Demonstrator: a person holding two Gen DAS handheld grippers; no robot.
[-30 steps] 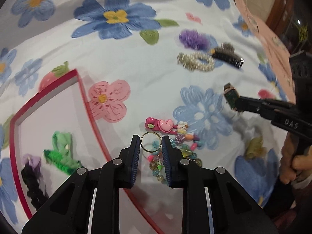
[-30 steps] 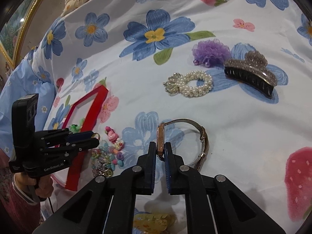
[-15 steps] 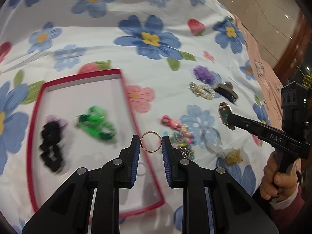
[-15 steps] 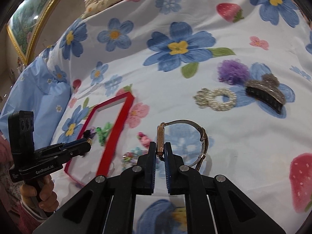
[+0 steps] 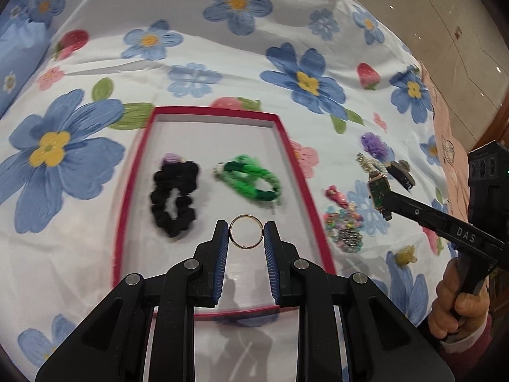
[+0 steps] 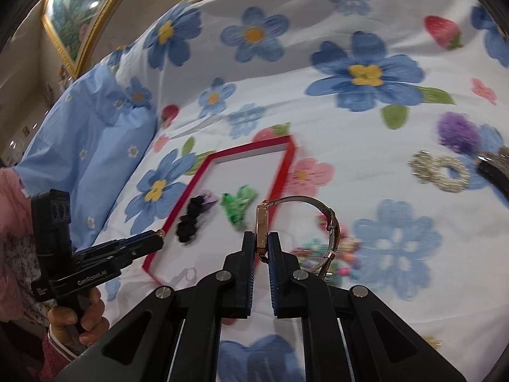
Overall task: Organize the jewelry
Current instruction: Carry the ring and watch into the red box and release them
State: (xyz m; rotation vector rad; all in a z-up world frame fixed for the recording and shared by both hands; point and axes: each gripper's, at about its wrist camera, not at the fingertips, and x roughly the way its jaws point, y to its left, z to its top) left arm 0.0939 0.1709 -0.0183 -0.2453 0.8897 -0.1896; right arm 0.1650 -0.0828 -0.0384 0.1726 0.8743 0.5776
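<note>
Left gripper (image 5: 247, 235): pinches a gold ring (image 5: 246, 231), centre frame, directly over the red tray (image 5: 299, 187), nearer hand. Right gripper (image 6: 261, 245): clamped on a watch (image 6: 263, 226), its band looping right, just right of the tray's edge.

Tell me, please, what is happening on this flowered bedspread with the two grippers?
A person is sorting jewelry into a red-rimmed tray with a handheld gripper in each hand. The left gripper is clamped on a thin gold ring, held over the tray, where a black scrunchie and a green hair tie already lie. The right gripper is shut on a gold watch by its case, its band hanging free. A pearl bracelet, a purple pom-pom and beaded pieces lie outside the tray on the bedspread.
</note>
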